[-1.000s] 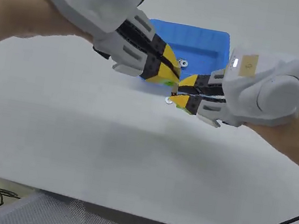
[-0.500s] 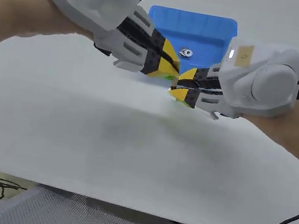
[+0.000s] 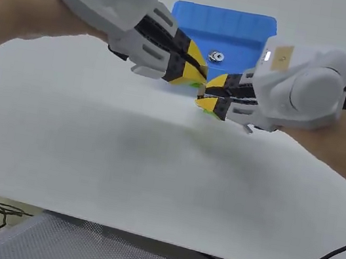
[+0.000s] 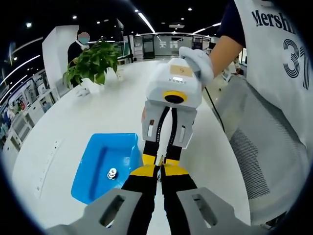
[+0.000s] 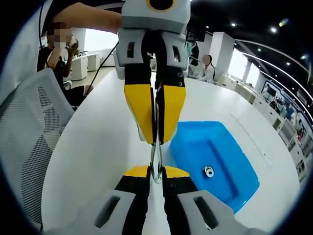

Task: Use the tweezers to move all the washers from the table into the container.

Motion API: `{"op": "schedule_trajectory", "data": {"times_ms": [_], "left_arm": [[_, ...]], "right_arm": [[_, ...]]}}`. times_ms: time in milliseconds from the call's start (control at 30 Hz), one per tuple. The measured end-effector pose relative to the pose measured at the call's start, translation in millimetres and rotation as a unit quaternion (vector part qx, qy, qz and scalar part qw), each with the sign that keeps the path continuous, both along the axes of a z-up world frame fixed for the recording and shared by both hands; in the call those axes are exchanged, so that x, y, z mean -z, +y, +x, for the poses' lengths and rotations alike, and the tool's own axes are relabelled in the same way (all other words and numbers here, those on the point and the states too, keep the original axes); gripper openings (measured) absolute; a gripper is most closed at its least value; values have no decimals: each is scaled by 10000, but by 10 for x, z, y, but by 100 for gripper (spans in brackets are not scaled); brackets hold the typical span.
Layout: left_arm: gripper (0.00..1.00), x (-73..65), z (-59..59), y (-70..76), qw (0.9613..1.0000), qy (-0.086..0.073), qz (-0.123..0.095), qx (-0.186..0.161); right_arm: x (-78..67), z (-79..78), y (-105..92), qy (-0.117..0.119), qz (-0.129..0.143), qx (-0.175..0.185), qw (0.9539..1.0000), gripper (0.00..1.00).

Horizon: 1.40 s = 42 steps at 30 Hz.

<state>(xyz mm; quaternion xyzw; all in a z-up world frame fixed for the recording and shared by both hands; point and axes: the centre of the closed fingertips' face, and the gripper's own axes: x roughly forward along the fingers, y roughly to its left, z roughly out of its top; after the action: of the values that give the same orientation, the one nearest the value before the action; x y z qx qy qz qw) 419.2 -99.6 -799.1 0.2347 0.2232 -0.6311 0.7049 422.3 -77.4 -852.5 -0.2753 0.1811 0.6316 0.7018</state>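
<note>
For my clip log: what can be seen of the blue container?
The container is a blue, plastic-looking rectangular tray with rounded corners and a raised rim around a shallow floor. It sits flat on the white table, open-topped. Metal washers lie on its floor; their count is unclear.

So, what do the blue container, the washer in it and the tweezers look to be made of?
The container is likely plastic: uniform blue, soft sheen, rounded moulded walls. The washer looks like metal, silvery with bright glints. The tweezers are probably steel: thin, grey, shiny blades.
</note>
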Motion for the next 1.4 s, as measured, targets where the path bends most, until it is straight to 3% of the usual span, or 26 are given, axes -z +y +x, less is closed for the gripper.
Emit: {"op": "schedule_trajectory", "data": {"times_ms": [433,967,1400], "left_arm": [[7,41,14,-6,9999,140,-21,-64],[7,31,-31,-21,9998,199,31,-9],[7,-170,-144,-2,9999,140,12,42]], "right_arm": [[26,1,-11,49,11,19,10000,10],[28,-38,-7,138,-18,62,9999,10],[-138,-116,15,-7,30,-28,10000,10]]}}
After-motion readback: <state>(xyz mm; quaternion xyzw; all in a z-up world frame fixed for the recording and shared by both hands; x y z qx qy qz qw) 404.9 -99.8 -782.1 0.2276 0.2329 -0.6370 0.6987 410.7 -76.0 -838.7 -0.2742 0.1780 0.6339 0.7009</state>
